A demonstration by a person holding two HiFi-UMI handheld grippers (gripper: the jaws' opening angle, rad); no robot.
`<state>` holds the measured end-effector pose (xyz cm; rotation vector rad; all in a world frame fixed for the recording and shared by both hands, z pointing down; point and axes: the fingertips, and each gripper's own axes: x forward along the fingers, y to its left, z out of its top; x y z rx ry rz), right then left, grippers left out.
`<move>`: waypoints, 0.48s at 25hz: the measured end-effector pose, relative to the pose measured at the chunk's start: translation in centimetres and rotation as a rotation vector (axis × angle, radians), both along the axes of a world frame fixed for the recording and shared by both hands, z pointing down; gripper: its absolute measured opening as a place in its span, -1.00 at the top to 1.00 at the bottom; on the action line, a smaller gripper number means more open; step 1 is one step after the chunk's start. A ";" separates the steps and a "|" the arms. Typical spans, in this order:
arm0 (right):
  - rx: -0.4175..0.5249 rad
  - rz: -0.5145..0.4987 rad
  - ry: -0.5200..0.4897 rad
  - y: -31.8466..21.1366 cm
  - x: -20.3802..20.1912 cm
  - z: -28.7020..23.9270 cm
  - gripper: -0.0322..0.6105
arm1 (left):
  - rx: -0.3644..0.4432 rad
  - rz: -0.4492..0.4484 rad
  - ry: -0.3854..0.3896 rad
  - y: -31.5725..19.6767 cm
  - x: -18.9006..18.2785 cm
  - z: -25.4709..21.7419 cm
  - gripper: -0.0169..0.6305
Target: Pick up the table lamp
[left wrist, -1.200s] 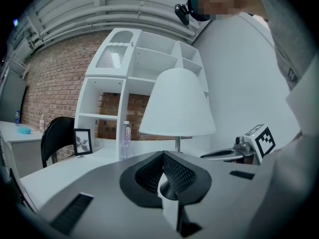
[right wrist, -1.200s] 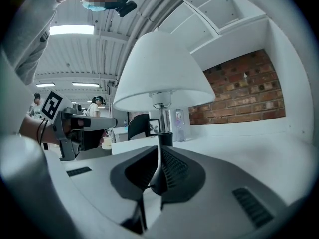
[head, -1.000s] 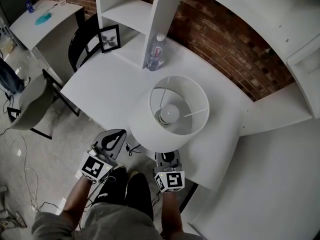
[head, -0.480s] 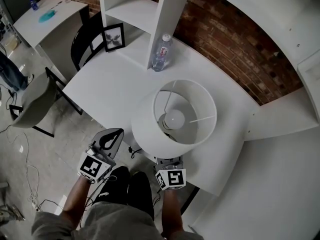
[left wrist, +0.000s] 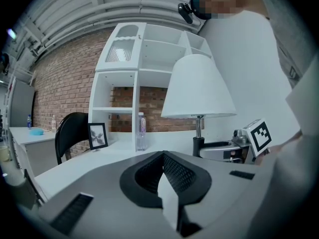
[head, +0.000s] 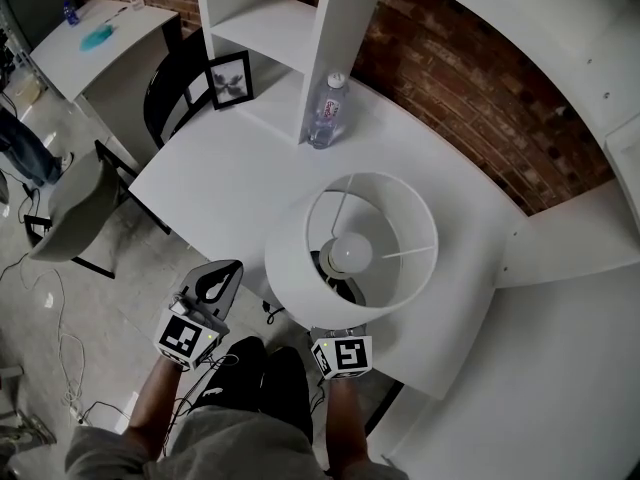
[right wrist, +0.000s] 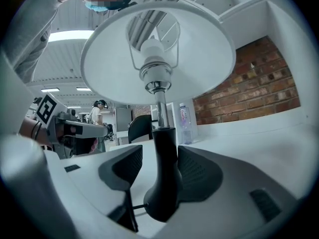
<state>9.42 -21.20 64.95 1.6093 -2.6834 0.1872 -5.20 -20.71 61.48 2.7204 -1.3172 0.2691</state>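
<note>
The table lamp [head: 350, 253], with a white shade, a bare bulb and a black base, stands near the front edge of the white table [head: 220, 178]. My right gripper [right wrist: 160, 156] is level at the lamp's foot. Its jaws have just been opening and stand open on either side of the black stem [right wrist: 163, 178]; the left pad is clear of it. In the head view the shade hides those jaws and only the marker cube [head: 342, 356] shows. My left gripper [head: 215, 283] hovers off the table's front-left edge, shut and empty, also seen as [left wrist: 163, 171].
A water bottle [head: 325, 111] stands by the white shelf unit [head: 260, 28], with a framed picture [head: 232, 78] to its left. A black chair [head: 165, 88] and a grey chair [head: 75, 203] sit left of the table. A brick wall runs behind, and cables lie on the floor.
My right gripper has slid forward until the lampshade covers its jaws, which showed shut a second ago. The left gripper has drifted slightly.
</note>
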 end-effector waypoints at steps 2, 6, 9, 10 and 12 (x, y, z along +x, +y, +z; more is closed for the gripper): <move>0.000 0.002 0.000 -0.3 -0.1 0.1 0.21 | -0.003 -0.008 -0.001 -0.3 -0.3 0.0 0.94; -0.001 0.006 -0.009 -0.9 -0.2 0.5 0.21 | -0.003 -0.015 -0.003 -0.6 -0.7 0.1 0.94; 0.010 0.013 -0.015 -1.3 -0.2 0.6 0.21 | -0.006 -0.025 -0.007 -0.6 -1.1 0.5 0.94; 0.014 0.017 -0.016 -1.4 -0.1 0.6 0.21 | -0.005 -0.026 -0.007 -0.6 -1.1 0.5 0.94; 0.022 0.024 -0.018 -1.6 0.1 0.6 0.21 | -0.003 -0.025 -0.009 -0.4 -1.2 0.5 0.94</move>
